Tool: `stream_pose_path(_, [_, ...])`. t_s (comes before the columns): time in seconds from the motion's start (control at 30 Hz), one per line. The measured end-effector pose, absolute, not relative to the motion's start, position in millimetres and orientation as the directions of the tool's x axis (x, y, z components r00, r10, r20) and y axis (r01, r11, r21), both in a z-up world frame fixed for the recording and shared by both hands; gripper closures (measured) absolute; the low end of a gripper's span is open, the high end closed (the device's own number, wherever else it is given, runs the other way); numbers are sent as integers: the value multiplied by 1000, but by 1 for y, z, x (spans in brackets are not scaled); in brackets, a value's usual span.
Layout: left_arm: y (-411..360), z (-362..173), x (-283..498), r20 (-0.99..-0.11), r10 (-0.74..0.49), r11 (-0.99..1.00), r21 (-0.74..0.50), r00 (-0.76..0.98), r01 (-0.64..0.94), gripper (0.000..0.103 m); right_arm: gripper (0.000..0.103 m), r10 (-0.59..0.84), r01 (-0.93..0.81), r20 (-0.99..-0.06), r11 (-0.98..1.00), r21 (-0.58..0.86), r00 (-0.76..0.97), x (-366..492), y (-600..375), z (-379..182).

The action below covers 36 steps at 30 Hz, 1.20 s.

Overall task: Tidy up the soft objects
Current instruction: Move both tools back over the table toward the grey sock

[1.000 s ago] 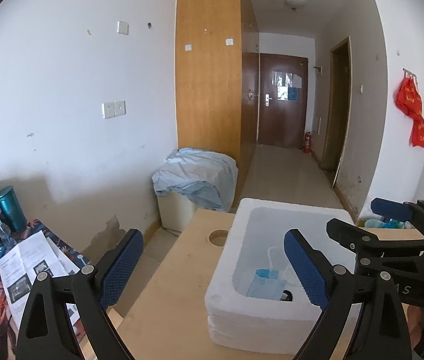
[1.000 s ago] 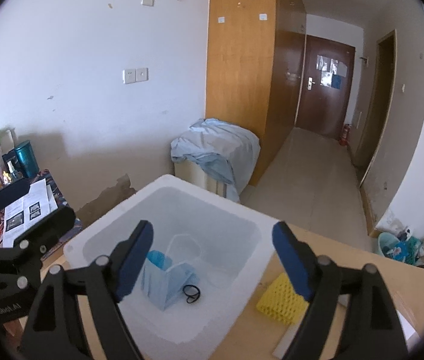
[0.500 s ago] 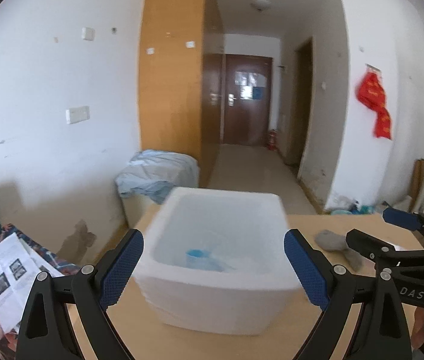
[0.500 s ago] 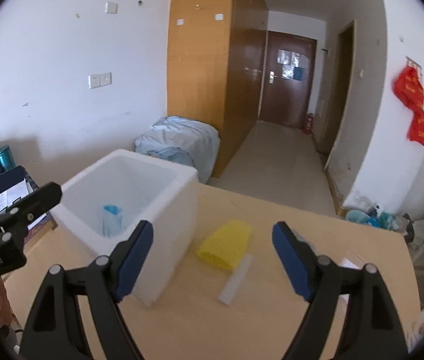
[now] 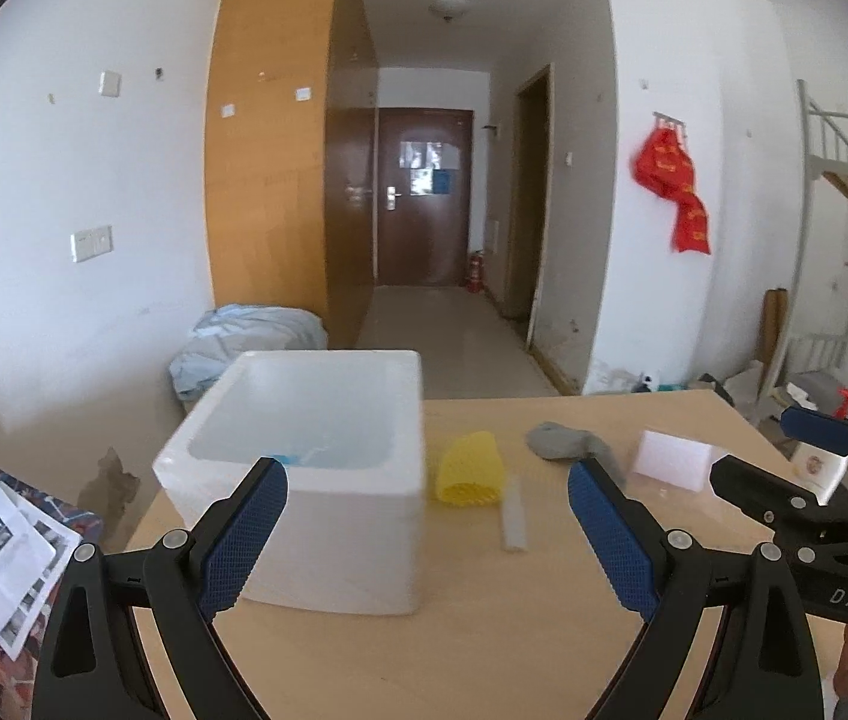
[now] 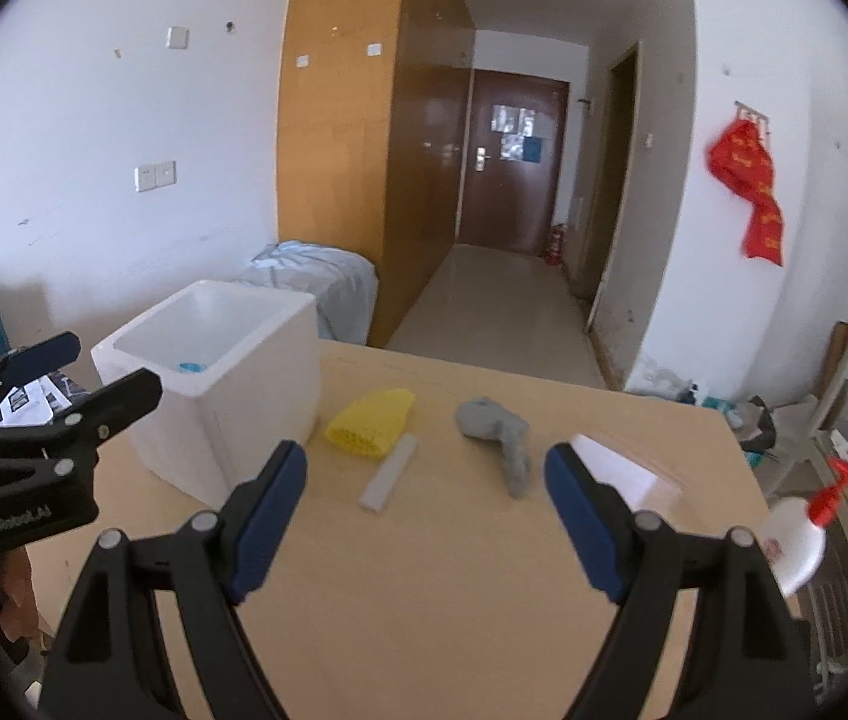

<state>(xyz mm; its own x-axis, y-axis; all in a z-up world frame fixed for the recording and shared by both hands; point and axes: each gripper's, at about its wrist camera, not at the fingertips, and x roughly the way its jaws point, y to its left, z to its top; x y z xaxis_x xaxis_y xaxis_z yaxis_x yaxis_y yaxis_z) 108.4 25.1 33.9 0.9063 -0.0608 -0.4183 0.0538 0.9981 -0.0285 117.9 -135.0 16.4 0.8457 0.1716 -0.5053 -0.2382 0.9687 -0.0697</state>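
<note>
1. Both claws released and empty: left gripper [image 5: 421,525] jaws spread wide at lower centre of its view, right gripper [image 6: 427,507] likewise at lower centre of its own
2. White foam box [image 6: 256,372] at left of centre in right view, standing on wooden table [image 6: 424,600]; bit of blue [image 6: 189,367] just visible inside, too little shown to identify
3. Left outside the box: yellow mesh sponge [image 6: 373,423] just right of box wall, centre frame; white strip [image 6: 389,474] touching or just below it; grey cloth [image 6: 496,429] right of centre; white foam block [image 6: 628,471] partly hidden behind right finger, lower right
4. Same layout in left view: foam box [image 5: 304,468] centre left, yellow sponge [image 5: 472,468] beside it, grey cloth [image 5: 568,444] further right, white block [image 5: 673,459] at right
5. Spray bottle with red trigger [image 6: 802,540] at right edge, at table edge, not a soft item
6. Step in hand, judged: between picks, lining up on next soft item with nothing gripped
7. Next move probably calls for lowering right claw over grey cloth or yellow sponge, both roughly ahead of open jaws, pinching at bunched part, lifting clear of box rim, dropping inside
8. Risk: thin strip lying against sponge could drag along; cloth likely limp, needs deep pinch
</note>
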Motion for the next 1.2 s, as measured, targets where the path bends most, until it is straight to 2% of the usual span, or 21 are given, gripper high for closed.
stream_pose_path(0.37, [-20,21,77,-418,-190,980,-26,888,197,8,18,93,-139,-510,989,-51,855,82,-176,-1])
stream_pose_path(0.5, [-38,11,78,-431,-216,974,-30,876,225,5,15,68,-105,-524,994,-41,849,86,-193,-9])
stream_pose_path(1.03, [-93,-18,147,-531,-283,949,-35,799,313,4,14,60,-88,-614,996,-15,787,157,-245,-46])
stream_pose_path(1.2, [-114,-27,178,-548,-278,944,-3,789,330,4,14,27,-59,-638,998,-29,770,186,-258,-58])
